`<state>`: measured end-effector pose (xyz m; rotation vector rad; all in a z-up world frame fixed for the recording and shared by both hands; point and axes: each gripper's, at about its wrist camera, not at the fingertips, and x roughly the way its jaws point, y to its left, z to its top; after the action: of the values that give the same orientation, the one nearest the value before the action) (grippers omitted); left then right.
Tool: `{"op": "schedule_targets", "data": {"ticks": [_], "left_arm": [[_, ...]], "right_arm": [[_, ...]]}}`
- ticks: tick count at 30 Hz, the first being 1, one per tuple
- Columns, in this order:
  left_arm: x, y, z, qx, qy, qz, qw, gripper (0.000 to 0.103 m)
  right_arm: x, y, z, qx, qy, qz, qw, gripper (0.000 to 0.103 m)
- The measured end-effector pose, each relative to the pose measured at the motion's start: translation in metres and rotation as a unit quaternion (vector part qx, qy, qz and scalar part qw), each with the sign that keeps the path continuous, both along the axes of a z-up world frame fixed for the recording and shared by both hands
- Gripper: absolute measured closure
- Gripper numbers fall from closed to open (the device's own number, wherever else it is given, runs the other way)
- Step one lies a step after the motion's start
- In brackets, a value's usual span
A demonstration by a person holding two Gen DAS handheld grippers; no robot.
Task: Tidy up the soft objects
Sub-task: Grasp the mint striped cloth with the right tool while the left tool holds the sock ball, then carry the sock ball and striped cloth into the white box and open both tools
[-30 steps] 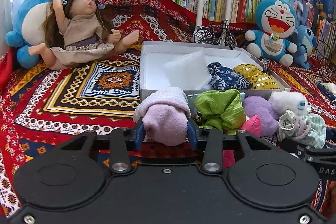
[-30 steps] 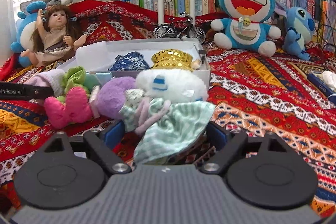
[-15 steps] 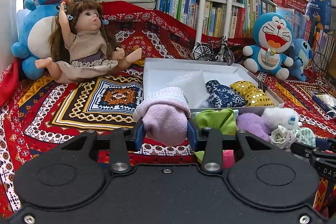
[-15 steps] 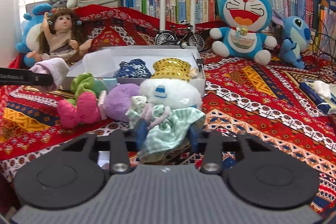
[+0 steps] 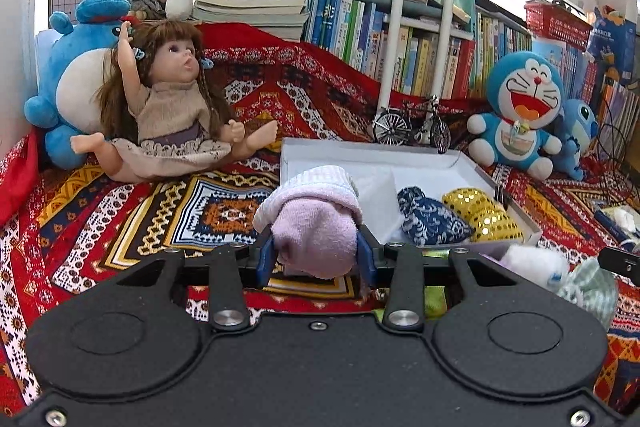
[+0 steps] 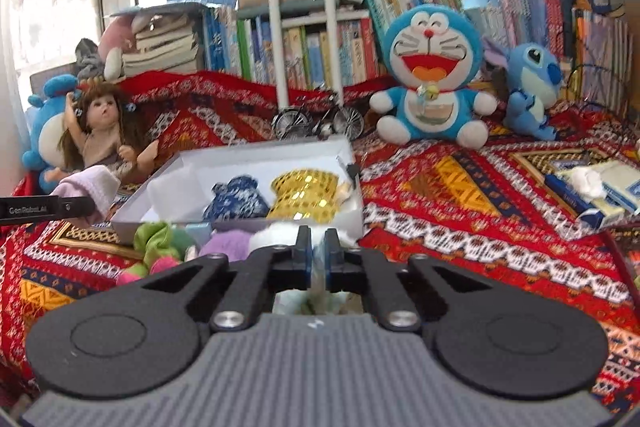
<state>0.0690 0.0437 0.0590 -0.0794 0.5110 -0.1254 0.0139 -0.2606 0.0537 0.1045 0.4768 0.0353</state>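
My left gripper is shut on a rolled pink sock and holds it above the rug, at the near left corner of the white box. The box holds a blue patterned pouch and a gold sequined pouch. My right gripper is shut on a green striped cloth and holds it just before the box's front wall. Most of that cloth hangs hidden under the jaws; it also shows in the left wrist view. Green, purple and white soft pieces lie by the box front.
A doll and a blue plush sit at the back left. A toy bicycle stands behind the box. A Doraemon plush and a Stitch plush sit at the back right before bookshelves. Boxes and cloth lie at the right.
My right gripper closed on the green striped cloth and lifted it. My left gripper rose with the pink sock and moved toward the box.
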Motion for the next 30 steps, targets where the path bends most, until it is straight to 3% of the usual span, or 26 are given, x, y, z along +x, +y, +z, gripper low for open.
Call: {"op": "schedule_targets", "data": {"ticks": [5,8,9,12,15,21,26,27,30], "left_arm": [[0.002,0.001,0.002,0.000,-0.002,0.001,1.0000,0.064],[0.003,0.001,0.000,0.000,0.002,0.001,1.0000,0.064],[0.003,0.001,0.000,-0.001,0.004,0.000,1.0000,0.064],[0.003,0.001,-0.003,0.000,0.006,0.001,1.0000,0.064],[0.003,0.000,-0.005,0.001,0.008,0.000,1.0000,0.064],[0.005,0.000,-0.007,0.003,0.010,-0.004,0.9999,0.064],[0.006,-0.001,-0.009,0.002,0.013,-0.005,0.9999,0.064],[0.007,-0.001,-0.009,0.002,0.014,-0.005,0.9999,0.064],[0.007,-0.001,-0.011,0.002,0.015,-0.004,0.9999,0.064]], "right_arm": [[0.000,-0.004,-0.001,0.003,0.002,-0.004,1.000,0.094],[-0.001,-0.001,-0.008,-0.004,0.013,0.001,1.000,0.083],[-0.002,0.001,-0.012,-0.011,0.018,0.005,1.000,0.066],[-0.005,0.012,-0.022,-0.040,0.027,0.025,0.999,0.048],[-0.005,0.024,-0.032,-0.069,0.040,0.038,0.996,0.035],[0.004,0.033,-0.048,-0.080,0.059,0.047,0.994,0.021],[0.010,0.038,-0.059,-0.100,0.078,0.039,0.991,0.021],[0.010,0.037,-0.061,-0.100,0.080,0.037,0.991,0.034],[0.007,0.034,-0.059,-0.105,0.078,0.019,0.991,0.055]]}}
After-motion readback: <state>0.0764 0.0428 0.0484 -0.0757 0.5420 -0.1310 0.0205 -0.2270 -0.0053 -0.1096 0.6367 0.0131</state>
